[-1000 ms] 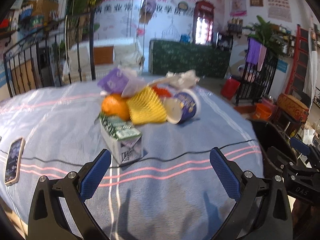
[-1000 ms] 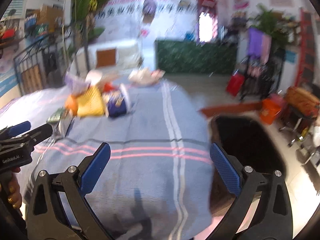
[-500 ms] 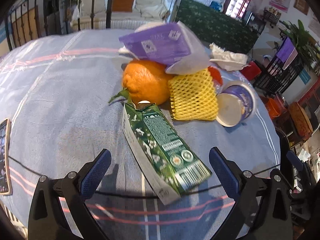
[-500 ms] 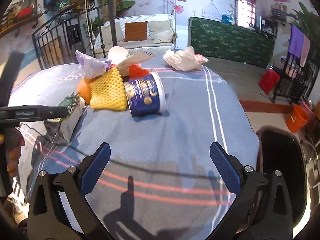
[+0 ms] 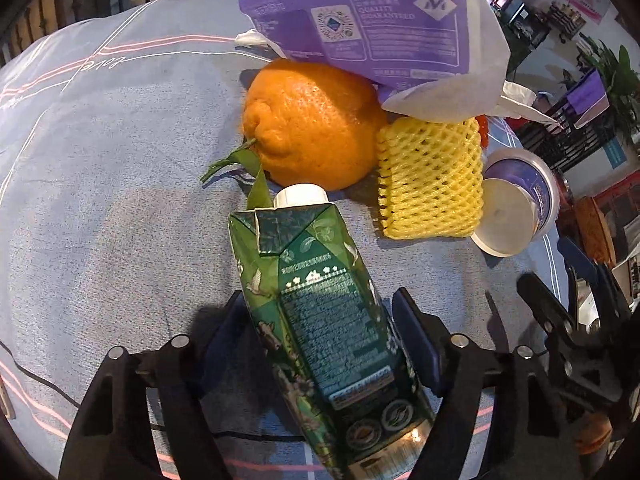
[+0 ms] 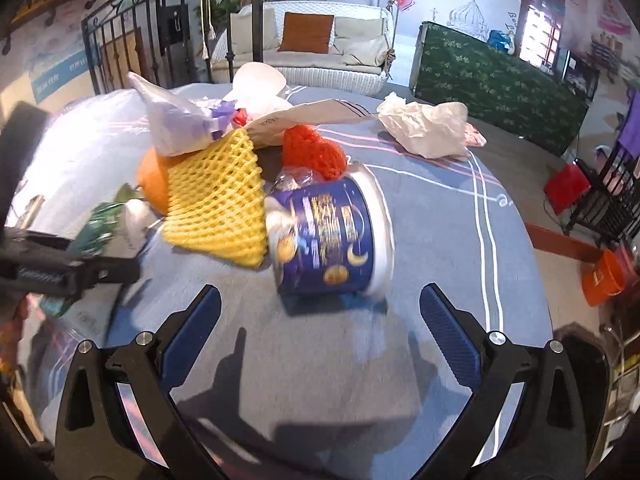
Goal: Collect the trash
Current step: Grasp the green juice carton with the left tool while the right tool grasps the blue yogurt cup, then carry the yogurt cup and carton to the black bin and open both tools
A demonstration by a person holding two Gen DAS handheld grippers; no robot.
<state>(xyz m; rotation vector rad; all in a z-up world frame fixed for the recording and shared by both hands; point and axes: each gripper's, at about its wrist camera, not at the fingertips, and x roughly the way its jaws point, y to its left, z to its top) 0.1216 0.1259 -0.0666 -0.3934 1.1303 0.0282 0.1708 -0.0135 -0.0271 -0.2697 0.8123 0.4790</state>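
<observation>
Here, lying flat on the blue striped tablecloth (image 5: 100, 200): a green drink carton (image 5: 320, 320), long axis running away from the camera, white cap end (image 5: 301, 195) pointing at an orange (image 5: 312, 124) just beyond it. Around the carton's lower half, the left gripper (image 5: 320, 332), blue pads either side, closing in, contact not clear. Right of the orange, a yellow foam net sleeve (image 5: 430, 178), then a toppled blue tub (image 5: 520, 208); above, a purple-printed bag (image 5: 380, 24).

Seen from the right wrist only: the tub's printed side (image 6: 328, 236), a red net (image 6: 314, 152), crumpled white paper (image 6: 424, 124) further off. Right gripper (image 6: 320, 336) spread wide, empty, short of the tub.
</observation>
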